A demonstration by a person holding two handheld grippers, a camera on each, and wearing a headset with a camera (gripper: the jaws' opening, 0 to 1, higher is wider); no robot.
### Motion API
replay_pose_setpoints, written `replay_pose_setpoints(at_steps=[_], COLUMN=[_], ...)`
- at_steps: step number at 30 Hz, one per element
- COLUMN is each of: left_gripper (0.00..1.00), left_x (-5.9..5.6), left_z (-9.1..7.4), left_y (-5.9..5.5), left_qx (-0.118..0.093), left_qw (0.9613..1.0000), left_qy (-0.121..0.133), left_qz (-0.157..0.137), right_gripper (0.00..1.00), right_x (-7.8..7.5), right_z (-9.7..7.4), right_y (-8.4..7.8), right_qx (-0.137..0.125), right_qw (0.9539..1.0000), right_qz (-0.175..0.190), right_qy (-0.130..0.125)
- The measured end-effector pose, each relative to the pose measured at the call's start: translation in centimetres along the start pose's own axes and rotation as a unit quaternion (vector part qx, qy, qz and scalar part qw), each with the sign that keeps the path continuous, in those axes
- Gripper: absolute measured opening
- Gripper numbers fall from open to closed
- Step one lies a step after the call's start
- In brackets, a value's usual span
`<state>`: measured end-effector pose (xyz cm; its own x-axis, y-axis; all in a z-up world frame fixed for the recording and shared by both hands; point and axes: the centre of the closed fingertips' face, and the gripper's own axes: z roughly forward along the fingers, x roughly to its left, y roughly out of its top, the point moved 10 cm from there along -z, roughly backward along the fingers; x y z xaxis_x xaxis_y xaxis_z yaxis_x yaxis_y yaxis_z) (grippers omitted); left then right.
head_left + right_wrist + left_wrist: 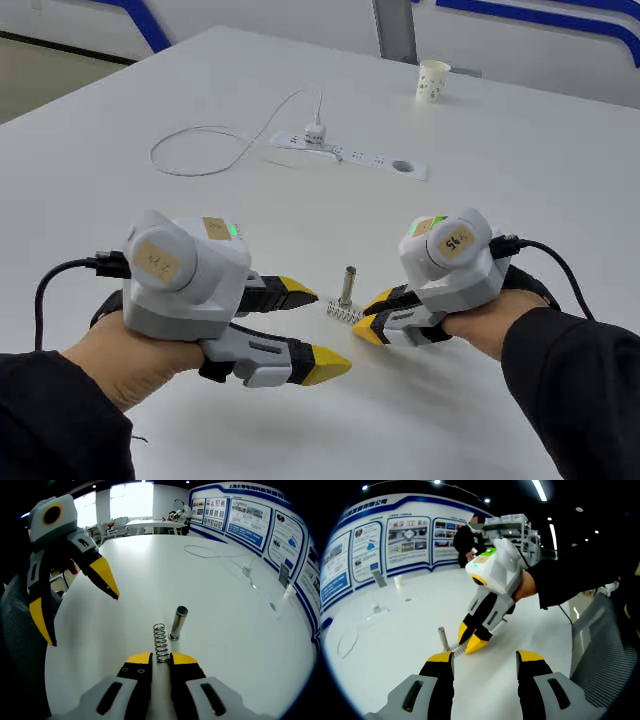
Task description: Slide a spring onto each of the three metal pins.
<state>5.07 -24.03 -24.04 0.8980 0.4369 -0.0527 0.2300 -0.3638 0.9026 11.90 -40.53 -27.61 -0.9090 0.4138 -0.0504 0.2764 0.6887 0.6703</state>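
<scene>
Right gripper (160, 658) jaws pinched the spring (160, 642) by its near end, long axis pointing ahead, just beside the upright pin (177, 622); left gripper (485, 656) jaws gaped empty, farther off.

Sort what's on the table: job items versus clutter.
Job: spring, held in the right gripper; upright pin; left gripper, open.
Lying about: cup; power strip; cable.

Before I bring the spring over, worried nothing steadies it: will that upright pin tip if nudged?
Probably: the pin stands tall and slim on a small base, unheld. Once down, being round, it may roll on the smooth table. Looks solid metal, likely heavyish.
</scene>
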Motion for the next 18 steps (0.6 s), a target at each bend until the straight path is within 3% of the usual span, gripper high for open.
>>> replay_pose_setpoints(at_steps=[8, 18], left_gripper=[0.51, 0.51], left_x=[-0.1, -0.3], left_z=[0.1, 0.2], left_y=[-0.1, 0.0], left_qx=[0.003, 0.008], left_qw=[1.0, 0.9999], left_qy=[-0.003, -0.003], left_qz=[0.001, 0.012], right_gripper=[0.12, 0.11], right_x=[0.2, 2.0], right_z=[-0.1, -1.9], right_y=[-0.2, 0.7], right_qx=[0.005, 0.011], right_qw=[0.9999, 0.9998], right_qz=[0.012, -0.015], right_qy=[0.005, 0.011])
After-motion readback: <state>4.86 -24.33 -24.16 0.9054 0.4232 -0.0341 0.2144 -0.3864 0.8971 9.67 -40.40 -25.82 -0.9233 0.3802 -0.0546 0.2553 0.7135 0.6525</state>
